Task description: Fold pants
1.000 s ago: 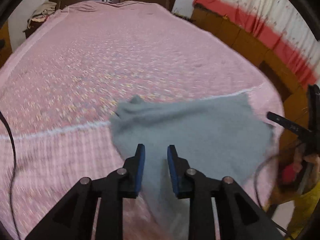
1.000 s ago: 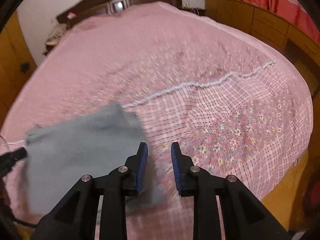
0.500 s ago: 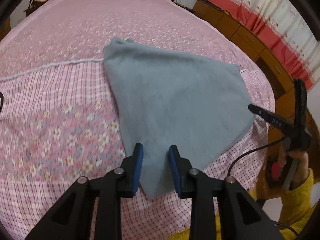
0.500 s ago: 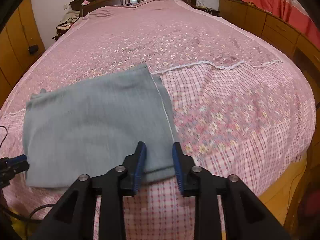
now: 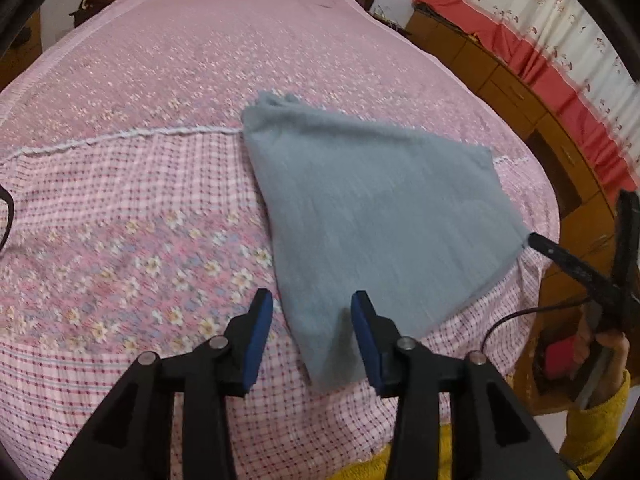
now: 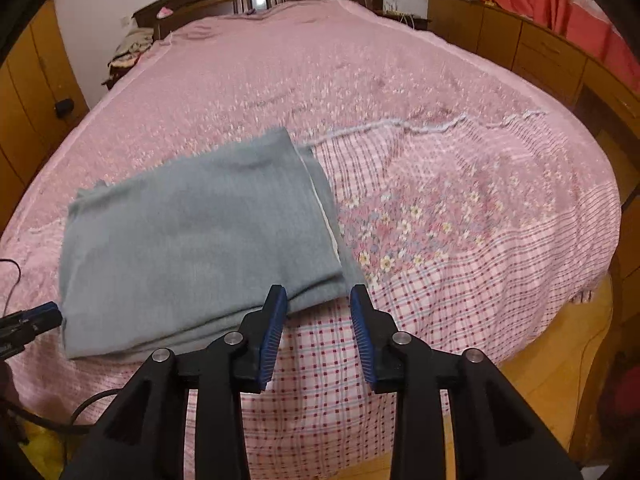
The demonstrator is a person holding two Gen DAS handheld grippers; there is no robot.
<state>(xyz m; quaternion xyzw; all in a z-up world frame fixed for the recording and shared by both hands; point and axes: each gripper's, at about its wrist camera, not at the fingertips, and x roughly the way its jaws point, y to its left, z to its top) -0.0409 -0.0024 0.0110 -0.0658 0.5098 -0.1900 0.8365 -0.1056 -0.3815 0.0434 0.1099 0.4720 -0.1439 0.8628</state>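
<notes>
My left tongs (image 5: pixel 312 300) have just widened and stand released over the near corner of the soft, light grey knit pants (image 5: pixel 376 216), folded flat on the pink floral bed (image 5: pixel 140 208). I'd pinch corners. My right tongs (image 6: pixel 319 294): released, empty. No containers.

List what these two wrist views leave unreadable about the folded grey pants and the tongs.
- Folded grey pants: layers and underside are hidden by the top panel in both views; motion blur softens the edges.
- Right tongs: in the left wrist view only a dark tip shows by the picture's right edge, so the gap is unreadable there.
- Left tongs: in the right wrist view only a blue-padded tip shows, cut off by the left edge.
</notes>
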